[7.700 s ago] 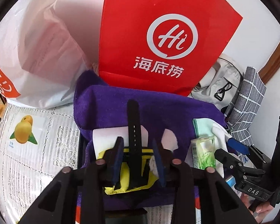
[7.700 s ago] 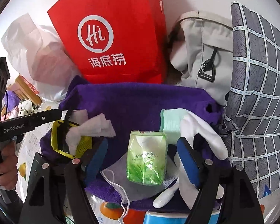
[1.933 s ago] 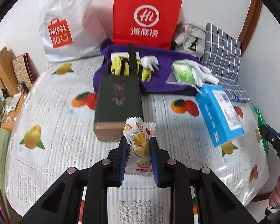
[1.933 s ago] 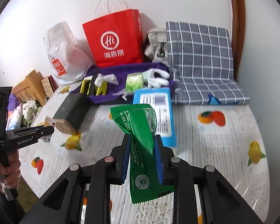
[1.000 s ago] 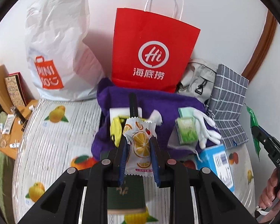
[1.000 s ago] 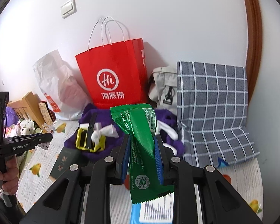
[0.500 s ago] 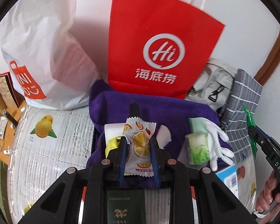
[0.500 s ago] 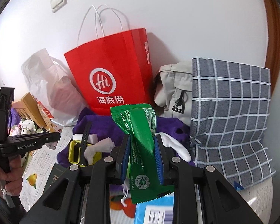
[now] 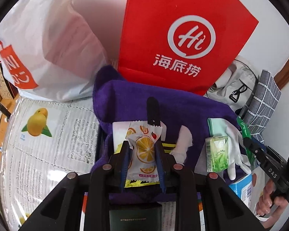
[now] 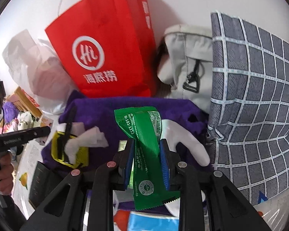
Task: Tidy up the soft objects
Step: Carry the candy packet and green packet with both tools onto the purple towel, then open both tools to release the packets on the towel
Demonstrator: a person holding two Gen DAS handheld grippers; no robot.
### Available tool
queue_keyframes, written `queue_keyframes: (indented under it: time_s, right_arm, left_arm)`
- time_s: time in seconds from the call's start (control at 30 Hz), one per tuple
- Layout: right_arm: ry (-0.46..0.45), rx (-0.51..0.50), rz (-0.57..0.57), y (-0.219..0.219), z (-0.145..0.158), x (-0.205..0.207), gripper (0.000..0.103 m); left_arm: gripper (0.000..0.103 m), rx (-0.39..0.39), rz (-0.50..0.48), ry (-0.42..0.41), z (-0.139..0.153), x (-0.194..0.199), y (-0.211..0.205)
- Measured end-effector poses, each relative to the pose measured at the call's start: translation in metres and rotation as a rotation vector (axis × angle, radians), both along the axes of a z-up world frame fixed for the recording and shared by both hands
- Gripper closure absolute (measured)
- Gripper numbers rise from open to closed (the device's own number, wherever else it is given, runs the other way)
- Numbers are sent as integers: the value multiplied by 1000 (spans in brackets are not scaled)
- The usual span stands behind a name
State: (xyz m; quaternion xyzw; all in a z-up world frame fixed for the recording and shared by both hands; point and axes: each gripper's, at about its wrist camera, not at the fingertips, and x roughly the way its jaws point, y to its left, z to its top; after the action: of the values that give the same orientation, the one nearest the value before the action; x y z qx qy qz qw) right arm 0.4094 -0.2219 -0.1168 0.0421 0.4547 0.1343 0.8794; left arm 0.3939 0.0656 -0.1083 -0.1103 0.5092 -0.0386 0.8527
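My left gripper (image 9: 142, 150) is shut on a white sachet printed with orange slices (image 9: 144, 150), held over the near left part of a purple cloth (image 9: 183, 107). Under it lie a yellow mesh pouch (image 9: 119, 147) with a black strap (image 9: 153, 112) and a white tissue (image 9: 184, 146). My right gripper (image 10: 146, 154) is shut on a green sachet (image 10: 144, 134), above the same purple cloth (image 10: 109, 111). A white glove (image 10: 185, 140) lies just beyond it, and a green tissue pack (image 9: 216, 154) sits on the cloth's right side.
A red paper bag (image 9: 179, 38) and a white plastic bag (image 9: 40, 44) stand against the wall behind the cloth. A grey pouch (image 10: 186, 61) and a checked cushion (image 10: 256, 96) are at the right. A dark green box (image 9: 134, 219) and a blue carton (image 9: 242, 187) lie near me.
Both grippers have moved forward and down toward the purple cloth, which now fills more of each view. Each still holds its sachet.
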Motion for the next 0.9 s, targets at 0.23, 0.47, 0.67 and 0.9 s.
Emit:
queue_keyframes:
  time_s: [0.23,0.47,0.67,0.9]
  right_arm:
    - [43,-17,8,-2,-13,8,72]
    - [56,1,13,-1,-17,9,61]
    - [18,9,2,-2,-8,3,42]
    - [-10,30,-25,-8,15,-7,37]
  left_arm:
    - [77,-32,-31,17,-10,4,-11]
    - [62,-41,-36,12,-11,6,-17]
    - [53,-30,-39,-10,-7,4,-22]
    - [49,20,-38,-37,8,-7,-27]
